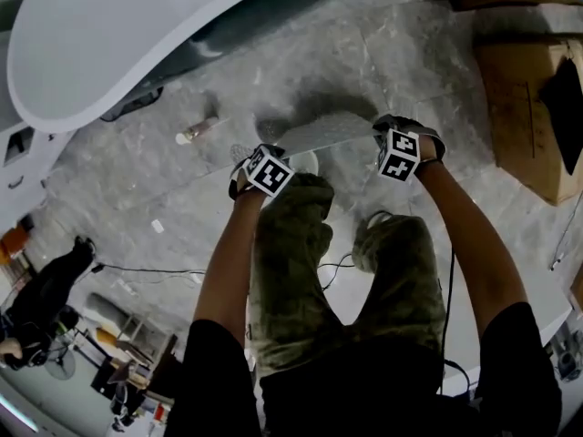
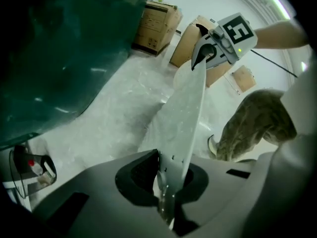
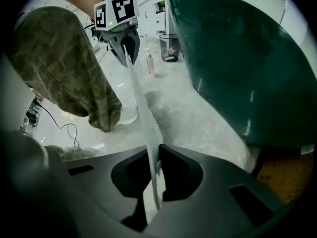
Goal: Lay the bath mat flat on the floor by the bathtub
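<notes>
**Head view:** A crouching person in mottled camouflage trousers (image 1: 290,244) holds a pale grey, thin, flexible bath mat (image 1: 321,131) stretched between two handheld grippers, low over a marbled, glossy grey stone floor (image 1: 392,53). The left gripper (image 1: 258,156) and right gripper (image 1: 383,129), each bearing a black-and-white marker cube (image 1: 398,155), pinch opposite ends of the mat. A smooth white-rimmed bathtub (image 1: 100,44) with a curved, dark outer wall lies just beyond, at upper left. A small pale bottle (image 1: 196,132) sits on the floor between tub and mat, and brown cardboard boxes (image 1: 524,98) stand at right.

**Left gripper view:** The left gripper's (image 2: 166,197) grey jaws are pressed together on the mat's (image 2: 185,113) thin edge. The sheet runs up as a taut, faintly textured band to the right gripper (image 2: 204,59), with the tub's (image 2: 59,58) glossy wall at left.

**Right gripper view:** The right gripper's (image 3: 151,180) jaws are likewise clamped on the mat (image 3: 140,100), which is seen edge-on and reaches up to the left gripper (image 3: 125,46). Whether the mat's lower edge touches the floor cannot be told.
</notes>
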Demonstrator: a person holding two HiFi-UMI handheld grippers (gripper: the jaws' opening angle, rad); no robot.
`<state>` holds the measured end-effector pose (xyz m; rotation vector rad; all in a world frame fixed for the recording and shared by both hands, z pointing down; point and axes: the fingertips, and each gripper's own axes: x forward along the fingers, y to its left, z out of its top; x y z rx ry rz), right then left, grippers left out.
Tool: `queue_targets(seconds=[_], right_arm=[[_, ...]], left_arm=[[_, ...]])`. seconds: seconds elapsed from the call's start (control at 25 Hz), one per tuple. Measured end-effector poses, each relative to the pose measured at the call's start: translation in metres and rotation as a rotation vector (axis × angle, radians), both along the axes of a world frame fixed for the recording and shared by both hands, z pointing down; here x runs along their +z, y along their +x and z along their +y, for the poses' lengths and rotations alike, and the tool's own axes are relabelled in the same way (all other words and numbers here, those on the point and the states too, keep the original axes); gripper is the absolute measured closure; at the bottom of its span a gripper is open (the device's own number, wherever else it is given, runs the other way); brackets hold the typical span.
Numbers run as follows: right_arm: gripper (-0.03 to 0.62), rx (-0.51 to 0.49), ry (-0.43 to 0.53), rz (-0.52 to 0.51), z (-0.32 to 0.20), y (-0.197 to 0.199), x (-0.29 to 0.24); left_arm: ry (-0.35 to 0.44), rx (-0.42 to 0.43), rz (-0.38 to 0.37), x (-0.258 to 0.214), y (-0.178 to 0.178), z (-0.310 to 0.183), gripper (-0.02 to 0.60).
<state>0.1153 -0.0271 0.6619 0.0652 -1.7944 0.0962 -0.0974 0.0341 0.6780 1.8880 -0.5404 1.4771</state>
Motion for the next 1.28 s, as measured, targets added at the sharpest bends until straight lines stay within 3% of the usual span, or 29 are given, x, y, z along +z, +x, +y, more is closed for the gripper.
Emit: queue_targets(seconds=[0.12,0.36,0.6,0.68,0.84,0.92,1.0,1.08,1.16,1.28], right_arm=[[0.566,0.020,0.073,-0.019,-0.022,-0.010,0.025],[0.565,0.025,0.173,-0.062,-0.076,-0.032,0.093],[0.565,0.010,0.314,-0.078,-0.145,-0.051,0.172],[0.565,0.019,0.357,-0.067,-0.169,-0.057,0.198],[0.563,-0.021,0.403,-0.034,-0.206,-0.073,0.240],[0.556,-0.004,0.409,-0.045,-0.214,-0.078,0.256],[0.547,0.056,0.422,-0.072,-0.222,-0.082,0.266],[0.417,0.139,0.431,-0.107,-0.232,-0.083,0.266],[0.392,0.205,0.441,-0.128,-0.239,-0.081,0.259],[0.358,0.239,0.433,-0.136,-0.237,-0.077,0.249]], left_arm=[[0.037,0.009,0.009,0.026,-0.008,-0.015,0.552],[0.145,-0.180,0.044,0.096,-0.036,-0.079,0.552],[0.255,-0.240,0.091,0.168,-0.045,-0.135,0.551],[0.321,-0.221,0.063,0.193,-0.054,-0.154,0.551],[0.428,-0.087,-0.015,0.233,-0.071,-0.196,0.549],[0.459,-0.087,-0.029,0.248,-0.079,-0.211,0.545],[0.510,-0.145,-0.037,0.257,-0.091,-0.224,0.538],[0.556,-0.227,-0.034,0.261,-0.107,-0.229,0.422],[0.583,-0.305,-0.033,0.264,-0.124,-0.227,0.321],[0.616,-0.387,-0.042,0.263,-0.147,-0.215,0.288]])
